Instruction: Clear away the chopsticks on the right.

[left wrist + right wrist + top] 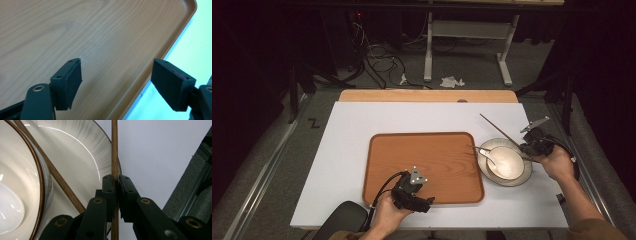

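The right gripper [116, 195] is clamped on one chopstick [114, 150] over the plate [82, 157]; the thin stick could slip. The left gripper [117, 82], jaws apart, hovers at the tray's [100, 37] near edge.

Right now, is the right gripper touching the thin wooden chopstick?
Touching. The right gripper view shows the right gripper shut on the thin wooden chopstick, both jaws pressed against it with no gap.
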{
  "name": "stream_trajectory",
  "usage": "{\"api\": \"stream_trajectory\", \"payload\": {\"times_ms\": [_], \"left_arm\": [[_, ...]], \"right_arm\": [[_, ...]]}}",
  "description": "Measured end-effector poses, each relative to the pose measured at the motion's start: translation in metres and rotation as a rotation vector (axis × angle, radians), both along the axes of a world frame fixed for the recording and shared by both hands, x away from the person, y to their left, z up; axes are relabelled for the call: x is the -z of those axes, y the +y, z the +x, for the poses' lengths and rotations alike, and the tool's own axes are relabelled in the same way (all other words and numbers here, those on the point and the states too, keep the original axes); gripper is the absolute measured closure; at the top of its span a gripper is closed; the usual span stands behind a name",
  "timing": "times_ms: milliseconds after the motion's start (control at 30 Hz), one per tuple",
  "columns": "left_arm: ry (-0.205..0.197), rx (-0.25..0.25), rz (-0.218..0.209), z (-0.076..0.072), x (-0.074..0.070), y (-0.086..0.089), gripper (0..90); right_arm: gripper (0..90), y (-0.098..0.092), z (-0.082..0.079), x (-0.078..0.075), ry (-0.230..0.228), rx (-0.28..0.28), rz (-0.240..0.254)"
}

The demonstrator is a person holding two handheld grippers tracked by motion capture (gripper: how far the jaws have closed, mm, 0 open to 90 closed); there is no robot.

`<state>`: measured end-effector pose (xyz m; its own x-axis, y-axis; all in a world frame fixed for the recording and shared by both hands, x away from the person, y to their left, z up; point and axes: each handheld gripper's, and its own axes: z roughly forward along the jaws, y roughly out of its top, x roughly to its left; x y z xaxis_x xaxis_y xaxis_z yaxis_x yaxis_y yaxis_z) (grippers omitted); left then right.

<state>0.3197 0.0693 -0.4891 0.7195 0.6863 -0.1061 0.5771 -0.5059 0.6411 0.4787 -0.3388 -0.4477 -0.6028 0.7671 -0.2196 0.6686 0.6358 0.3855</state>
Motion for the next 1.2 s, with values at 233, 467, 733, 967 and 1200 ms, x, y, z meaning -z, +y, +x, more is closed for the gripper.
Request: {"api": "stream_trajectory", "payload": {"times_ms": [233,467,733,967,1200], "left_arm": [[-0.001,-0.003,-0.006,0.0,-0.001,0.001,24.9],[-0.004,-0.003,-0.009,-0.001,-0.002,0.001,24.9],[-0.004,0.001,-0.007,0.0,-0.002,0.001,24.8],[-0.007,-0.001,-0.008,0.0,-0.003,0.002,24.8],[-0.008,0.0,-0.008,0.0,-0.002,0.001,24.7]], "right_arm": [[85.3,-0.002,-0.008,-0.009,-0.043,0.014,0.057],[85.3,-0.006,-0.022,-0.026,-0.083,0.035,0.187],[85.2,0.004,-0.053,-0.048,-0.133,0.006,0.251],[85.2,0.015,-0.076,-0.057,-0.141,-0.032,0.29],[85.2,0.034,-0.101,-0.062,-0.14,-0.073,0.331]]}}
